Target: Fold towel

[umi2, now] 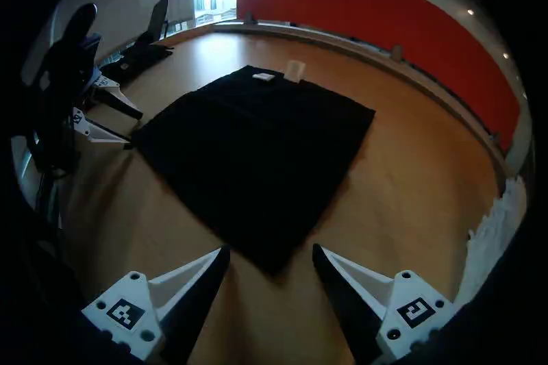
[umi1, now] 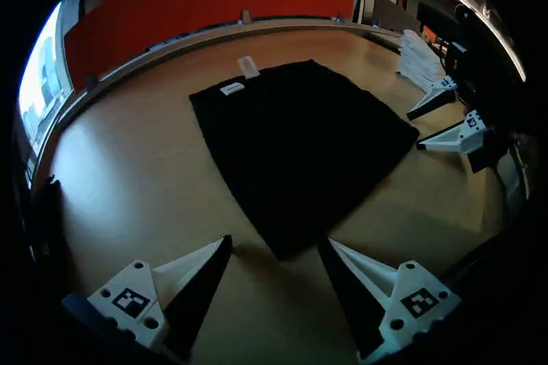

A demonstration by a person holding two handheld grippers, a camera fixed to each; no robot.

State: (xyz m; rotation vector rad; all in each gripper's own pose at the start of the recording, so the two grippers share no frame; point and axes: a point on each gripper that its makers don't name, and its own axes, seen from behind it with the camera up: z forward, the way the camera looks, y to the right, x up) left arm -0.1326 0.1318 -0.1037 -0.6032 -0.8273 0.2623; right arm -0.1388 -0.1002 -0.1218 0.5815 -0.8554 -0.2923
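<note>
A black towel point(umi1: 301, 146) lies flat on the wooden table, a white tag point(umi1: 232, 88) near its far corner. In the left gripper view my left gripper point(umi1: 275, 250) stands open just before the towel's near corner, nothing between its fingers. Farther right in that view my right gripper point(umi1: 414, 131) is open at the towel's right corner. The right gripper view shows the same towel point(umi2: 260, 146) with its tag point(umi2: 263, 77); my right gripper point(umi2: 270, 255) is open at the near corner, and my left gripper point(umi2: 130, 129) sits open at the left corner.
A stack of white cloth point(umi1: 419, 60) lies at the table's far right, also at the right edge as white cloth point(umi2: 490, 235). A small pale card point(umi1: 248, 66) rests beyond the towel. A red partition point(umi1: 205, 2) runs behind the table. Dark chairs point(umi2: 140, 43) stand at the left.
</note>
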